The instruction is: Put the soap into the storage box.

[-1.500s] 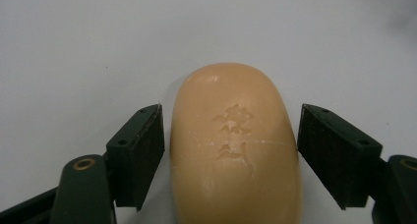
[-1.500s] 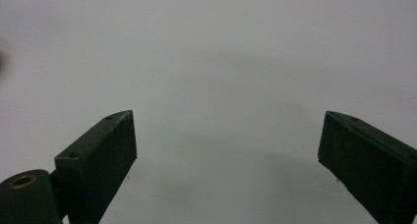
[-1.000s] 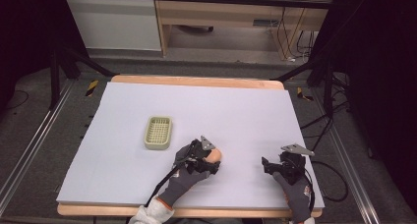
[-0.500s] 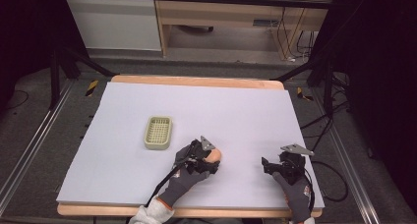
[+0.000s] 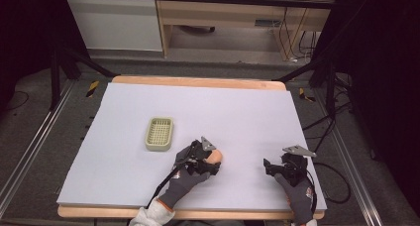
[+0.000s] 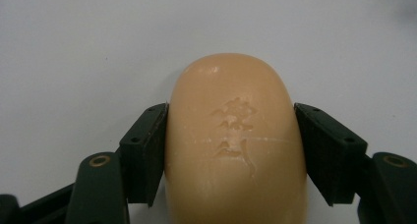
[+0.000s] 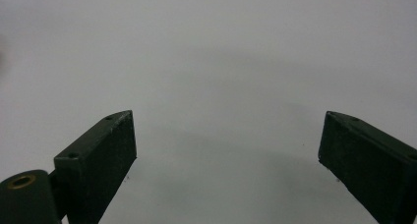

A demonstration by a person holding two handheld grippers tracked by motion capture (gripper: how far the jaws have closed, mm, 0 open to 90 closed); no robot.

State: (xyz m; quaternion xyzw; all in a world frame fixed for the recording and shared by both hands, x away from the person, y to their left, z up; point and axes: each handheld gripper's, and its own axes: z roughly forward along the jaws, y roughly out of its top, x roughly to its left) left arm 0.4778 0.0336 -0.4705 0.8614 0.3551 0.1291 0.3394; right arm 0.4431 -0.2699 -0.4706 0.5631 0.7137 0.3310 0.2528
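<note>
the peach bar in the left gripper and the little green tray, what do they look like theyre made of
The peach bar looks like soap: waxy, matte, rounded, with a stamped mark and a fine scratch on top. The green tray is probably molded plastic, pale and dull, with a grid of slots in its floor, though it is too small to be sure.

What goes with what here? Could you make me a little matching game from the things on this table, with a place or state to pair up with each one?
Things:
1. bar of soap
2. soap dish
3. right gripper
4. left gripper

States or places:
A. jaws wide apart, nothing between them
B. pale green, sits alone on the white table top, nothing in it
C. jaws closed against both sides of a thing
D. peach-coloured, with a mark stamped in its top, held between two black jaws

Pairs: 1-D, 2-B, 3-A, 4-C
</note>
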